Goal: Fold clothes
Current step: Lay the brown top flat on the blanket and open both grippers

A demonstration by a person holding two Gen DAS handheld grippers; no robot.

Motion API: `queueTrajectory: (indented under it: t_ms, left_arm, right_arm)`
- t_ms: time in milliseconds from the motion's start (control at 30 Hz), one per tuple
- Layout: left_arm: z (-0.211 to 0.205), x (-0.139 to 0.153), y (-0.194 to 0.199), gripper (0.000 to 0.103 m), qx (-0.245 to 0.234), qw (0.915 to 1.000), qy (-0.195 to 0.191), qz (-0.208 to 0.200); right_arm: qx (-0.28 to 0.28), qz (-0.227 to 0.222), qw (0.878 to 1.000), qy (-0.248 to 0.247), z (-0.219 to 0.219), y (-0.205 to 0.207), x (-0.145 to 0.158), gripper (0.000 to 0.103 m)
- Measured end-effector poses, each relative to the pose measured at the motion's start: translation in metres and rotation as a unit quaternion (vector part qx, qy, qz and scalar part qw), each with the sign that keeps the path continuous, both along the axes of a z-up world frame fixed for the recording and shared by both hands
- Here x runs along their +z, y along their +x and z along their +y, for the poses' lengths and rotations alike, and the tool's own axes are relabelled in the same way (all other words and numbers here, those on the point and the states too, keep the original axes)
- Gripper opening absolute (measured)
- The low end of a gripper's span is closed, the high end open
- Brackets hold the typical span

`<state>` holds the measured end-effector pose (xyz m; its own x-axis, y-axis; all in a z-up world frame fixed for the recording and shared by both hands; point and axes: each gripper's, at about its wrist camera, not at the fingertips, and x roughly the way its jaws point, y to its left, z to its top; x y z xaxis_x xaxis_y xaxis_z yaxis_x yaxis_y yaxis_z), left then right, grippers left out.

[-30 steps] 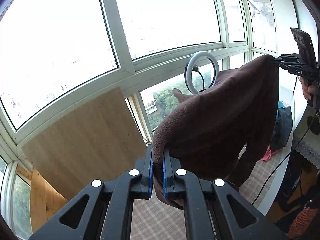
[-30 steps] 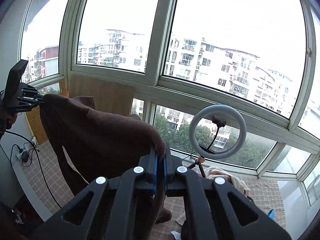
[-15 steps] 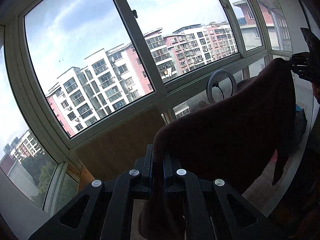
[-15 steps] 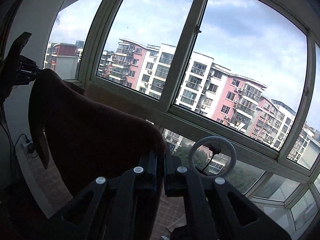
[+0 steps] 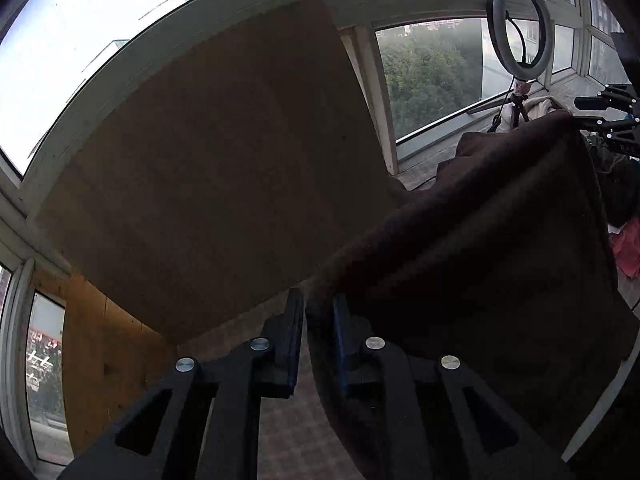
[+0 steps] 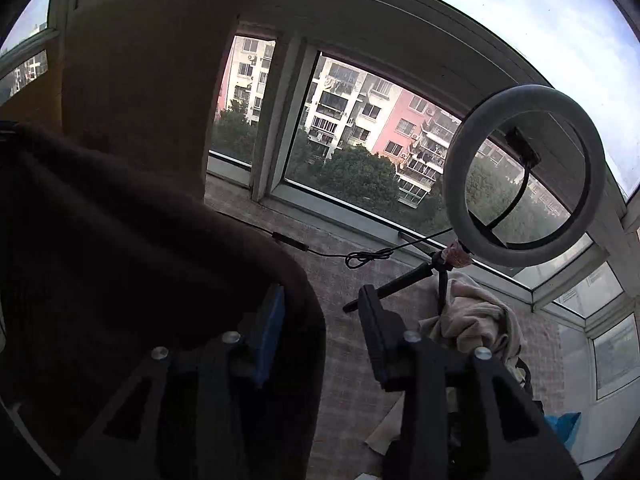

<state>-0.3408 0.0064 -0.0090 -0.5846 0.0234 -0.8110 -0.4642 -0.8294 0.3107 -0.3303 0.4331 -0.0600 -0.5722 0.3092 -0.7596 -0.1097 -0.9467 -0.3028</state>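
Observation:
A dark brown garment [image 5: 480,248] hangs stretched between my two grippers above the checked table cover [image 5: 280,432]. My left gripper [image 5: 318,300] has its jaws opening; the garment's corner still lies between them, against the right finger, with a thin gap on the left side. In the left wrist view my right gripper [image 5: 608,116] shows at the garment's far corner. The right gripper [image 6: 322,296] has jaws opening wide, and the brown garment [image 6: 120,248] drapes over its left finger [image 6: 274,320] only. Its right finger stands free of the cloth.
A ring light [image 6: 524,176] on a small tripod stands by the window, with its cable trailing across the checked cover [image 6: 352,280]. A beige cloth pile [image 6: 472,320] lies below it. A wooden board [image 5: 208,160] leans at the left. Red cloth [image 5: 626,248] lies at the right.
Both grippers have dropped and tipped downward, so the views swing from sky to the table. Both were pinched on the garment's corners; now their jaws have parted, the right one widely.

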Motion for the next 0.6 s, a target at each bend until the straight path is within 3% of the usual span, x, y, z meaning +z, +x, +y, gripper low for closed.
queueTrajectory:
  t_ms: [100,167,267,367,433,533,600]
  left_arm:
    - [-0.016,-0.035,0.016,0.014,-0.005,0.9996,0.002,-0.029]
    - [-0.033,-0.057,0.047,0.015,-0.004,0.9984,0.015,-0.055]
    - [-0.060,-0.094,0.103,0.027,0.007,0.9936,0.034,-0.108]
    - [-0.085,-0.140,0.153,0.027,0.033,0.9846,0.042,-0.166]
    - [-0.090,-0.173,0.178,0.027,0.053,0.9737,0.063,-0.213]
    - [-0.088,-0.198,0.196,0.027,0.087,0.9581,0.122,-0.244]
    - [-0.077,-0.204,0.202,0.031,0.088,0.9582,0.129,-0.239]
  right_arm:
    - [0.003,-0.053,0.998,-0.018,0.000,0.028,-0.051,0.038]
    - [0.011,-0.070,0.994,-0.084,0.003,0.062,-0.074,0.039]
    - [-0.004,-0.087,0.989,-0.118,0.007,0.118,-0.108,0.061]
    - [-0.048,-0.116,0.982,-0.138,0.014,0.175,-0.147,0.061]
    - [-0.090,-0.125,0.973,-0.174,0.033,0.197,-0.173,0.061]
    - [-0.127,-0.122,0.957,-0.232,0.054,0.215,-0.193,0.061]
    - [-0.118,-0.119,0.956,-0.240,0.055,0.216,-0.201,0.061]
